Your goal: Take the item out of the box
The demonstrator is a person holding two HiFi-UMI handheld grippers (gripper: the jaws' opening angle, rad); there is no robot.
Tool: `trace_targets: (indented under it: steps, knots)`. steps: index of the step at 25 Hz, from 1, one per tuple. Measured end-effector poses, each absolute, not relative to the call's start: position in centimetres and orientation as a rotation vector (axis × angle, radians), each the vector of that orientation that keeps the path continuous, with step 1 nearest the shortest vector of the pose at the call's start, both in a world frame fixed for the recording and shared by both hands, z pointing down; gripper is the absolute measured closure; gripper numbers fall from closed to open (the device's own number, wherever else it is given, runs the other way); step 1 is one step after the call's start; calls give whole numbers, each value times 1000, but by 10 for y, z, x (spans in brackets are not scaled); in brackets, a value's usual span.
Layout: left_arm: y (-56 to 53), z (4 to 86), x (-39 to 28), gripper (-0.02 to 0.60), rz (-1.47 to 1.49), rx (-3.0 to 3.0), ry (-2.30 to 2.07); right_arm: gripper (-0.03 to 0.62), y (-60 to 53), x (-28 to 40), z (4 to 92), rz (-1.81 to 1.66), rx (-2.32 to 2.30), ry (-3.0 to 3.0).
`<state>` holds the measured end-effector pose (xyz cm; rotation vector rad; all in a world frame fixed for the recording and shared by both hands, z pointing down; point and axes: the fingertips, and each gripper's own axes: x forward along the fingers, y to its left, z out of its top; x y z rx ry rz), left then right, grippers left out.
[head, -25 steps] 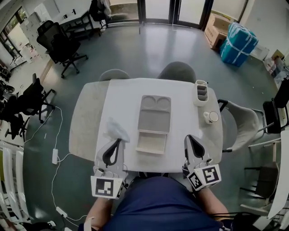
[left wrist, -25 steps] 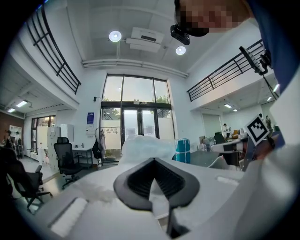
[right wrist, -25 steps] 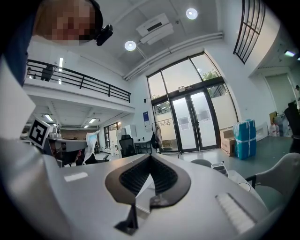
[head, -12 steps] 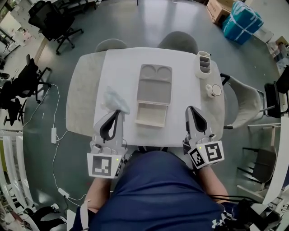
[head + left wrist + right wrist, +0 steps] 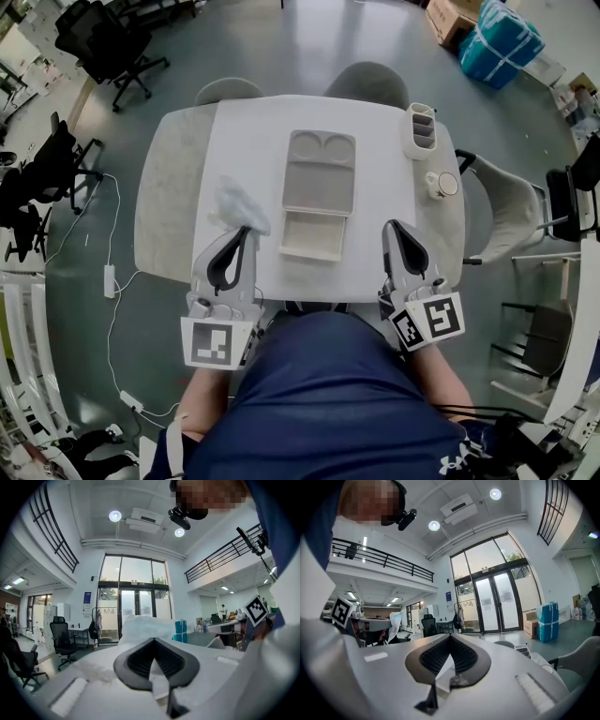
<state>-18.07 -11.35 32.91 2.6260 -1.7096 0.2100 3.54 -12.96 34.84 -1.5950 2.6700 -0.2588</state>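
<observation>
A grey moulded tray (image 5: 320,173) with two round hollows lies at the middle of the white table (image 5: 375,141). A shallow white box (image 5: 313,235) adjoins its near end; I see nothing standing in it. A crumpled clear plastic bag (image 5: 238,203) lies to the left of the box, just beyond my left gripper (image 5: 247,232). That gripper's jaws (image 5: 152,639) are shut, and the bag (image 5: 145,625) rises right behind their tips; whether they touch it I cannot tell. My right gripper (image 5: 391,227) rests near the front edge, right of the box, its jaws (image 5: 450,637) shut and empty.
A white holder with several slots (image 5: 419,131) and a small round cup (image 5: 439,185) stand at the table's right side. Two grey chairs (image 5: 367,80) are pushed in at the far edge, another chair (image 5: 506,216) stands to the right. Cables run over the floor at the left.
The head view has shifted so the table sits higher in the picture. Both grippers keep their places at the near edge, both shut. The bag and the box have not moved.
</observation>
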Motion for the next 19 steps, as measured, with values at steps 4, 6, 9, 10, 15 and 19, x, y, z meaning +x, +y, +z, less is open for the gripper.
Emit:
trace_targets:
  steps: [4,6,9,10,15,19]
  knots:
    - [-114,332,-183,580,228,2605,-1708,592,-131,34,348,-260,-1596,2672]
    - [-114,332,-183,580,239,2614,-1711,592,-131,34,350,-265,-1597,2672]
    - [-115,335,-183,580,231,2592,-1702,592,-132,34,350,-270,-1600,2671]
    - [-115,336,-184,580,229,2592,-1699,592,-132,33,350,-273,-1601,2671]
    - [-117,340,-188,580,235,2590,-1688,592,-133,28,353,-275,-1605,2672]
    - [-120,343,-189,580,235,2591,-1678,592,-135,27,355,-275,-1613,2672]
